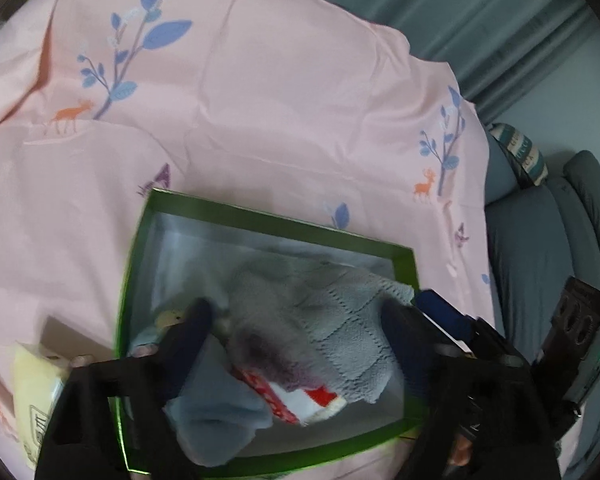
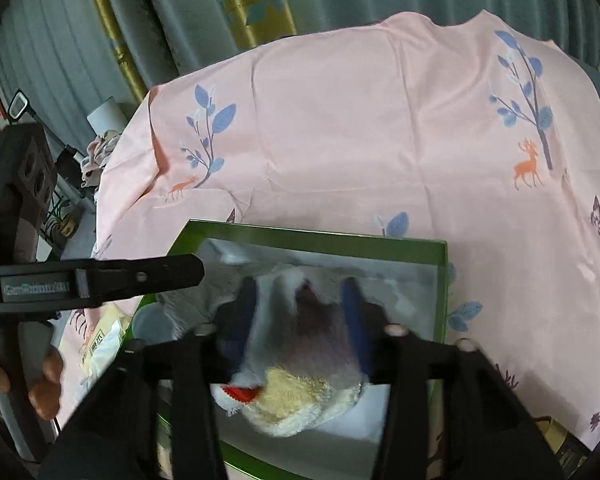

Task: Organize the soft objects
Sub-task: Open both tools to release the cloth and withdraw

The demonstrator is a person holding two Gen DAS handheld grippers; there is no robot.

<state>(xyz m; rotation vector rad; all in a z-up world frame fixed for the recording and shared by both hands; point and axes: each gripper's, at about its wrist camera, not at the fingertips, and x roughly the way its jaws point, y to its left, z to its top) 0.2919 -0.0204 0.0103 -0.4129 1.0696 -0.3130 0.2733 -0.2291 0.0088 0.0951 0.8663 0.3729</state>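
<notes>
So the right gripper [image 2: 300, 296] is clamping a fuzzy white-and-cream plush toy [image 2: 296, 396] over the green-rimmed cardboard box [image 2: 320, 236] — probably dropping it in — while the left gripper [image 1: 296, 312] is hanging wide open, empty, at 9 o'clock.

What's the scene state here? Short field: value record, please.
surface: pink printed sheet
container: green-rimmed box resting on the sheet
box contents: grey knit cloth, light blue cloth, red-and-white item
left hand-held gripper: open, over the box, holding nothing
right hand-held gripper: over the box, fingers either side of a plush item; grip not clear
beside box: pale yellow packet
blur: contents smeared, details uncertain
</notes>
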